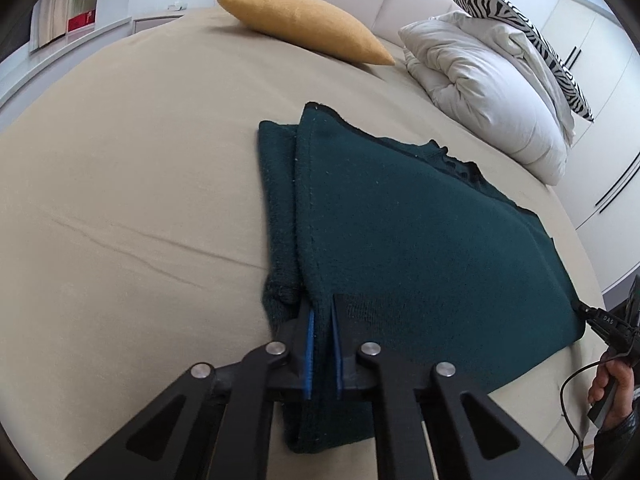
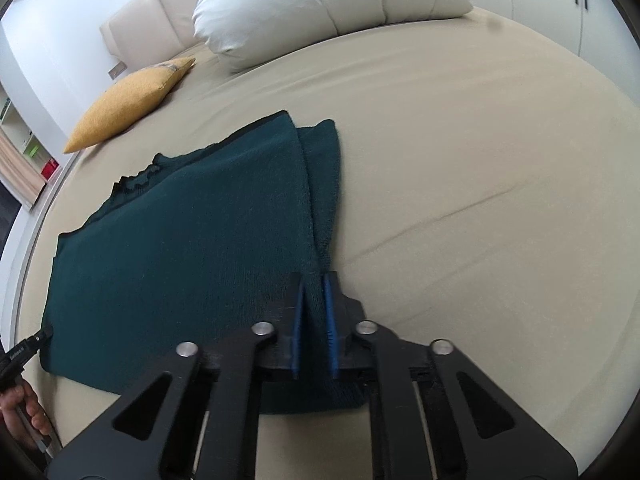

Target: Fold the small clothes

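A dark green knitted garment (image 1: 404, 232) lies flat on the beige bed, with a sleeve folded in along each side. My left gripper (image 1: 322, 305) is shut on the garment's near left corner, and a ridge of cloth stands pinched between its blue pads. In the right wrist view the same garment (image 2: 192, 240) spreads to the left, and my right gripper (image 2: 314, 280) is shut on its near right corner, cloth bunched between the pads. Each view catches the other gripper's tip at the frame's edge, right gripper (image 1: 588, 314) and left gripper (image 2: 42, 336), both touching the hem.
A mustard cushion (image 1: 304, 24) and a folded white duvet (image 1: 484, 88) with a zebra-print pillow (image 1: 520, 28) lie at the head of the bed. The beige sheet (image 1: 120, 200) stretches wide to the left. A cable (image 1: 572, 400) hangs by a hand at the right.
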